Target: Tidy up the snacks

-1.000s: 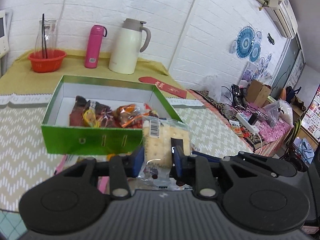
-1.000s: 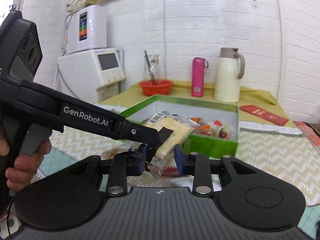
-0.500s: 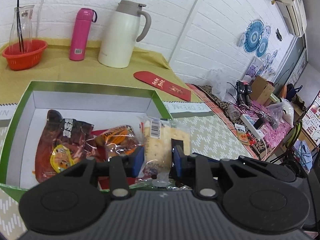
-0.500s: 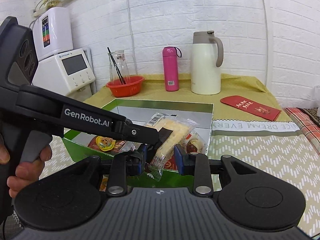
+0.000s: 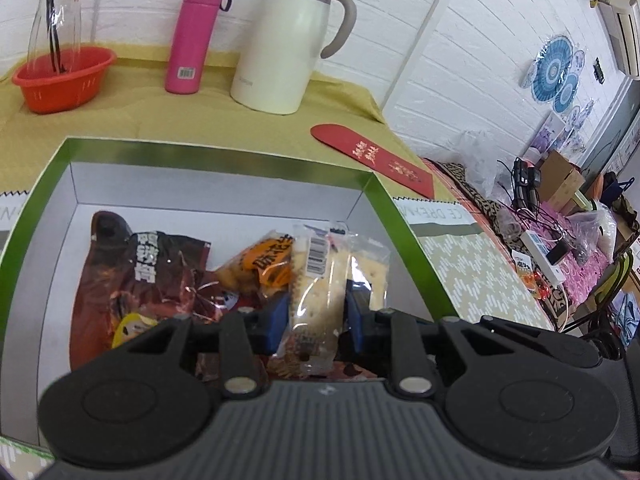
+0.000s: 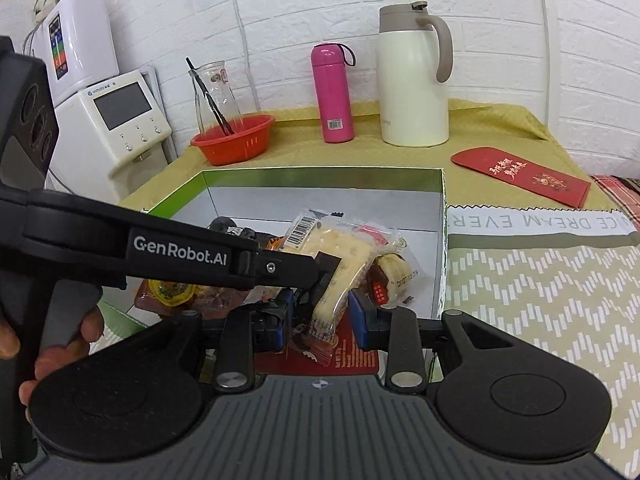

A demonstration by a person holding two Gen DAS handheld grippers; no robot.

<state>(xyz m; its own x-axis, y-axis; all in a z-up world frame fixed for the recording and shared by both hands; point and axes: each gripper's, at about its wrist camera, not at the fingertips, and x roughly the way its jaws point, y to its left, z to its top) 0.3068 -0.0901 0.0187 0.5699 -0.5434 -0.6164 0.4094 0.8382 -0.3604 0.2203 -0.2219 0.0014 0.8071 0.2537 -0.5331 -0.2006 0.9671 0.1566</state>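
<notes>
Counts, both wrist views.

Green box (image 5: pixel 404 232): one. Cracker packet (image 5: pixel 320 276): one. Other wrapped snacks in the box: at least four told apart: one dark red bag (image 5: pixel 132 280), one orange-labelled packet (image 5: pixel 260 264), one small yellow piece (image 6: pixel 170 290), one bun-like packet (image 6: pixel 394 270); more may lie under them, cannot tell.

On the surface (image 6: pixel 500 120): one cream jug (image 6: pixel 412 80), one pink flask (image 6: pixel 332 92), one red basket (image 6: pixel 236 142), one glass carafe (image 6: pixel 214 96) with one dark stick, one red envelope (image 6: pixel 520 174).

Tongs: two sets, left tongs (image 5: pixel 316 316), right tongs (image 6: pixel 318 314). White machines (image 6: pixel 116 120) at the wall: two.
</notes>
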